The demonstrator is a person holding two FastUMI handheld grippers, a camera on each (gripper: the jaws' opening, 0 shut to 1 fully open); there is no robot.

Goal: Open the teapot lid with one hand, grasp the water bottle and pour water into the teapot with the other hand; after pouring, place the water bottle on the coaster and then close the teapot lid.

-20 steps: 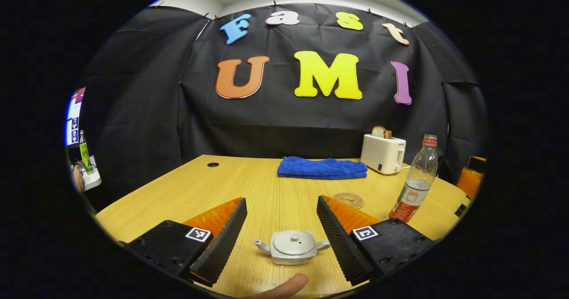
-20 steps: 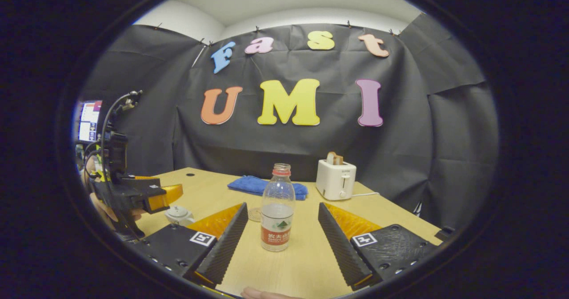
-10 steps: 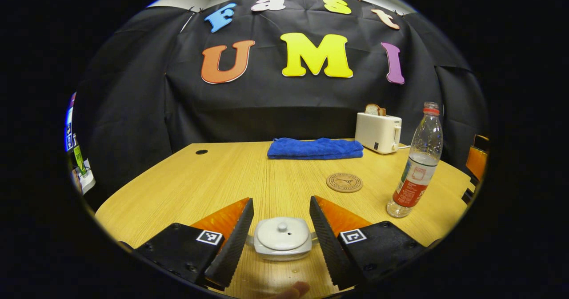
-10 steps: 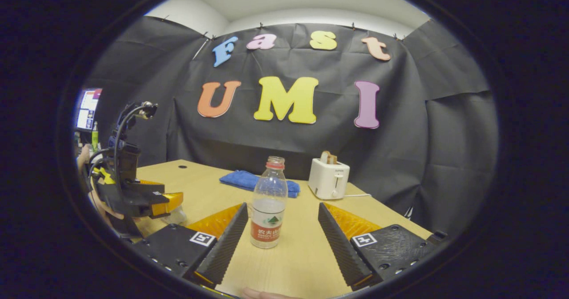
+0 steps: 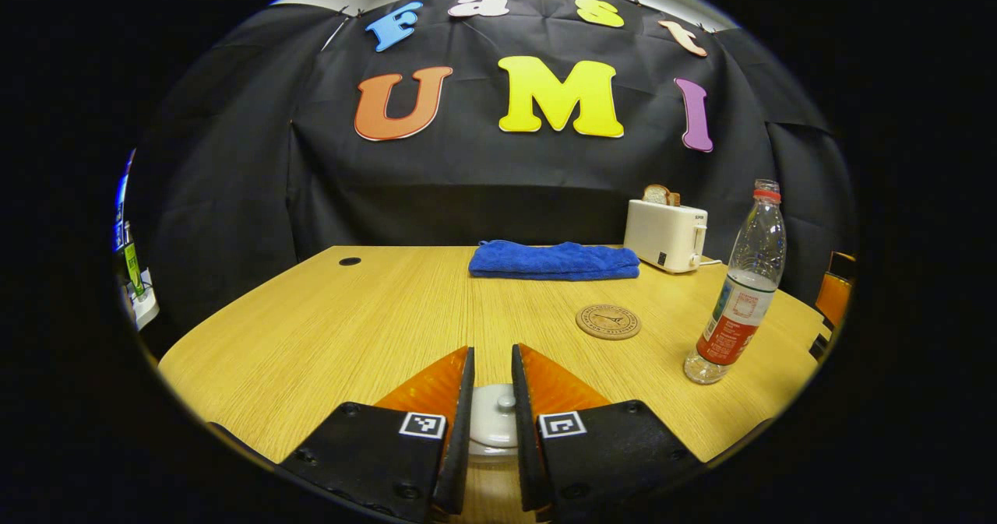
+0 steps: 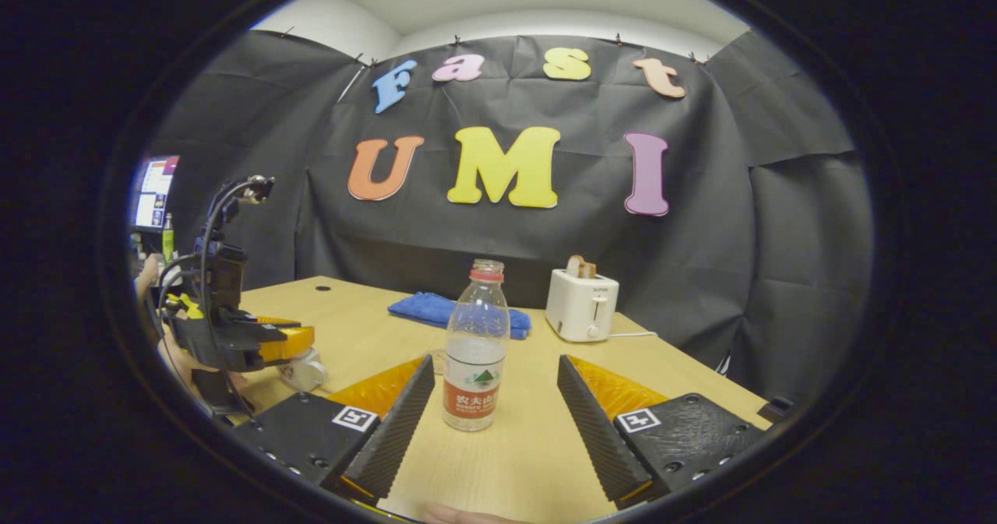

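The teapot lid (image 5: 491, 423) sat near the table's (image 5: 374, 314) front edge, and our left gripper (image 5: 491, 399) had its jaws narrowed around the knob, though we could not tell whether they pinched it. The upright, part-filled, uncapped bottle (image 6: 476, 349) stood just ahead of our right gripper (image 6: 494, 399), whose jaws were spread wide; the coaster (image 5: 608, 321) lay empty mid-table.

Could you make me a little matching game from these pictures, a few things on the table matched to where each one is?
Things:
1. water bottle
2. teapot lid
3. coaster
4. slice of bread

Places:
A. in the toaster's slot
B. bare on the table, nothing on it
C. between the left hand-held gripper's nearly closed fingers
D. upright before the open right hand-held gripper

Pairs: 1-D, 2-C, 3-B, 4-A
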